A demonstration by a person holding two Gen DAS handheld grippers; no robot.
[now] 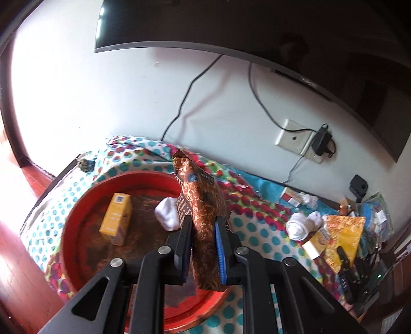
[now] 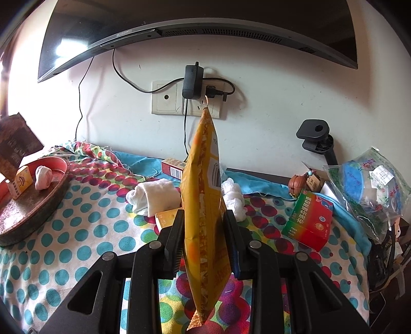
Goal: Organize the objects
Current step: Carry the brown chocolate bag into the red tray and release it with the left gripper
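My left gripper (image 1: 203, 221) is shut on a brown snack packet (image 1: 199, 195), held upright over the near right part of the round red tray (image 1: 77, 205). In the tray stand a small yellow box (image 1: 115, 218) and a white rolled sock (image 1: 167, 213). My right gripper (image 2: 204, 214) is shut on a yellow packet (image 2: 203, 205), held edge-on above the dotted cloth (image 2: 77, 231). From the right wrist view the tray (image 2: 51, 200) lies at far left, with the brown packet (image 2: 15, 144) above it.
On the cloth lie a rolled white towel (image 2: 151, 195), a crumpled white bag (image 2: 233, 197), a red carton (image 2: 173, 167), a green-and-red medicine box (image 2: 308, 223) and a clear bag of goods (image 2: 372, 187). A wall socket with adapter (image 2: 191, 84) and a monitor (image 2: 179, 23) are behind.
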